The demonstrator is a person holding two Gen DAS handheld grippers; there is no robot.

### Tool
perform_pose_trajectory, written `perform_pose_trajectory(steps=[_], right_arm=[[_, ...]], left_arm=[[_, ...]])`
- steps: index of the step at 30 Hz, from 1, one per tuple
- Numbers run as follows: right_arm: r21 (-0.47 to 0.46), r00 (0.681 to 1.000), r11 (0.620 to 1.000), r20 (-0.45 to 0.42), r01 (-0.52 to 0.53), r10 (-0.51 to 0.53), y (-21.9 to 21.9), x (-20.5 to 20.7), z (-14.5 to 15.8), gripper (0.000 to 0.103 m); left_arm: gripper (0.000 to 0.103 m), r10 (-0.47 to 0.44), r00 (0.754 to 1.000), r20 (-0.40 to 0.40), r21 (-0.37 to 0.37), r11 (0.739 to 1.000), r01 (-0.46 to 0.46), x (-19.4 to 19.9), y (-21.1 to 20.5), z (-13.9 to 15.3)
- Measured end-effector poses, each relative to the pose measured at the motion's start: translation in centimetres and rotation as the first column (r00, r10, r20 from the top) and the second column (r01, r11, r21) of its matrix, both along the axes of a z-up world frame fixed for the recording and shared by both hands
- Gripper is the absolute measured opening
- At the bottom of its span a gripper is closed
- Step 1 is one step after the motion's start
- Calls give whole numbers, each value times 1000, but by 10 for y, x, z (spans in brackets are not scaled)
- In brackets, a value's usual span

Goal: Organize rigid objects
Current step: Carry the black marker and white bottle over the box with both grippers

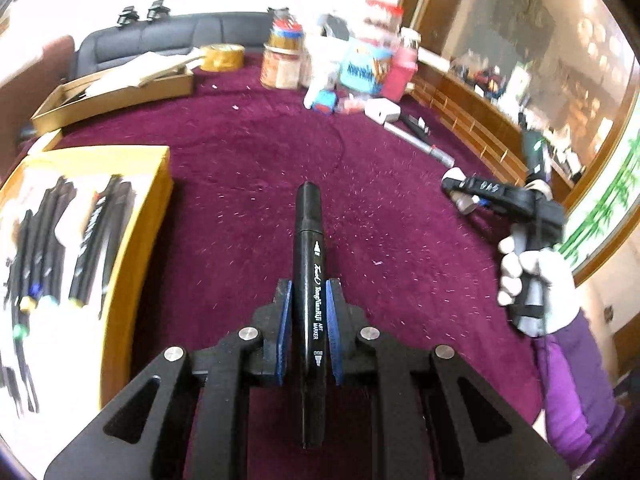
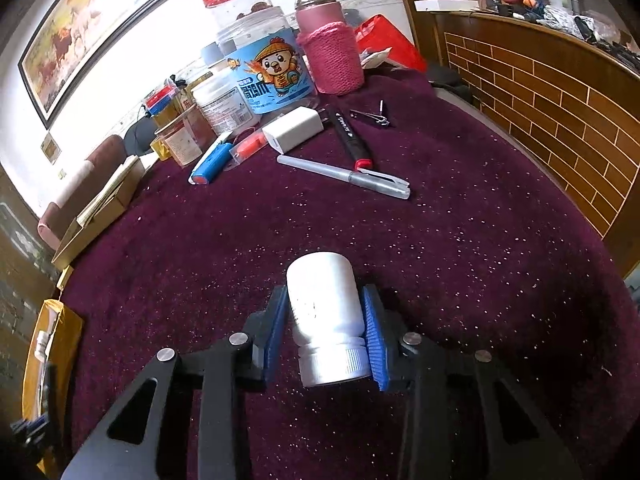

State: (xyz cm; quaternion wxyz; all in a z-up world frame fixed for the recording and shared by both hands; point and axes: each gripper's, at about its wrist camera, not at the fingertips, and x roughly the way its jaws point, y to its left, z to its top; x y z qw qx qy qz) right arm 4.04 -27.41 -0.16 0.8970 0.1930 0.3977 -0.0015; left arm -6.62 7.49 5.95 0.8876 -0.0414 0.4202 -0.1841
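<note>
- Between the blue pads of the left gripper (image 1: 309,320), pinched tight: a black art marker (image 1: 309,280), lengthwise along the fingers, cap end jutting well forward over the maroon tablecloth (image 1: 248,184).
- Held only around the middle, with long ends front and back; likely to pivot or slide in the pads under any sharp swing.
- Just left of it, a yellow box (image 1: 132,216) already lined with black markers (image 1: 92,240), apparently the marker's destination; blurred at that edge, so exact gaps between them unreadable.
- Risk at the drop: long tip catching the box's near wall, or landing crosswise on the row and scattering it.
- Over on the right side, clamped in the right gripper (image 2: 326,332): a white pill bottle (image 2: 324,312), lying on its side, ribbed cap toward the camera, base pointing away.
- Pads pressing the smooth round body just above the cap; slippery plastic, prone to rolling or squirting forward if the grip eases.
- Cannot tell whether the bottle rests on the cloth or hangs just above it.
- Further out, well apart from the bottle: a silver pen (image 2: 344,176), a black-and-red marker (image 2: 354,140), a white charger (image 2: 294,128), nail clippers (image 2: 372,116).
- Behind those, a cartoon-labelled jar (image 2: 268,76) and a pink-sleeved flask (image 2: 330,48) standing close together; easily toppled by a careless reach past the loose items.
- Both hands loaded at once; a crossing path over the cloth could bring the two tools together.
</note>
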Motion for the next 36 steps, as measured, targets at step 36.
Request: perform_pose_trajectory(steps=[36], right_arm=[[165,937,924,10,-346,349,134,-96,34,30]], left_arm=[[14,132,988,77,-244,963,-110,-65,103,16]])
